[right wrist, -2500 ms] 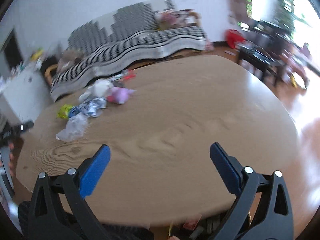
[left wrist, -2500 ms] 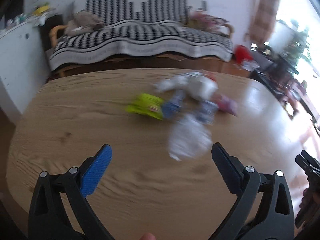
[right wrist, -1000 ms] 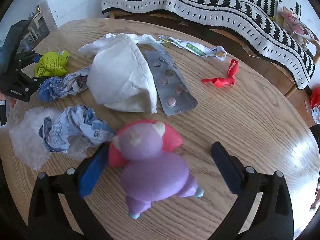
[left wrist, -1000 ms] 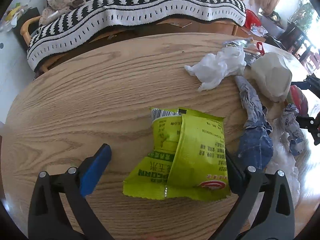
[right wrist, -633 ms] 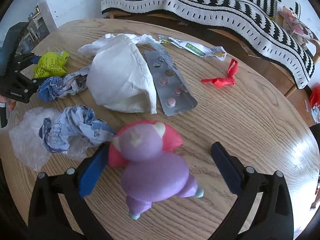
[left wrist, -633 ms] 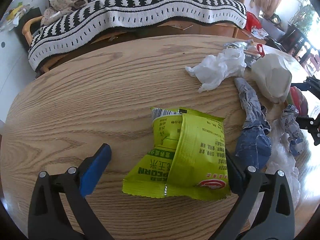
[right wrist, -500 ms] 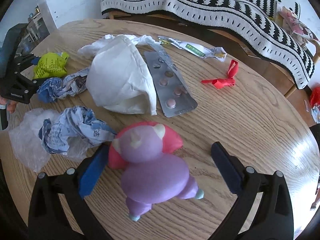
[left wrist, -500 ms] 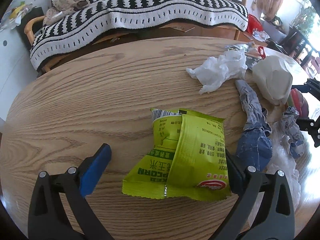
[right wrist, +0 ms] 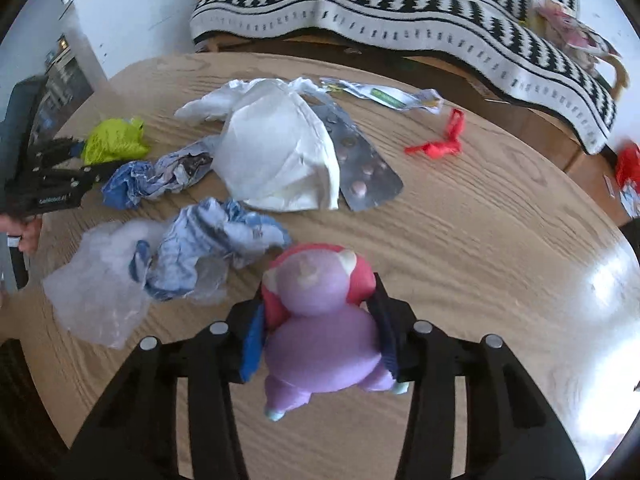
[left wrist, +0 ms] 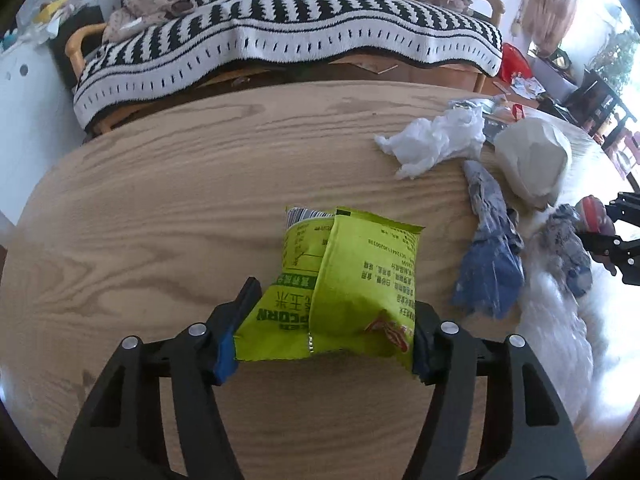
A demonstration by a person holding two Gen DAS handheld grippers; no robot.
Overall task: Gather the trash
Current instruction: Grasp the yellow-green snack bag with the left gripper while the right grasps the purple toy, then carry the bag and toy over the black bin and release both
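Note:
In the left wrist view, a green snack bag (left wrist: 352, 272) lies on the round wooden table (left wrist: 160, 200). My left gripper (left wrist: 328, 332) is closing on its near end, both pads press its edges and the bag buckles. In the right wrist view, a purple and pink soft toy (right wrist: 316, 284) sits between the fingers of my right gripper (right wrist: 320, 336). Those jaws are closing too, and the pads touch the toy's sides.
Other litter lies on the table: a white tissue (left wrist: 436, 140), a white crumpled paper (right wrist: 280, 152), two crumpled blue wrappers (right wrist: 212, 240), clear plastic (right wrist: 100, 288), a blister pack (right wrist: 360, 168), a red scrap (right wrist: 440, 144) and a torn wrapper strip (right wrist: 392, 98). A striped sofa (left wrist: 280, 32) stands behind.
Both grippers stood wide open around the bag and the toy; now both have closed in onto them. The bag has buckled between the left pads.

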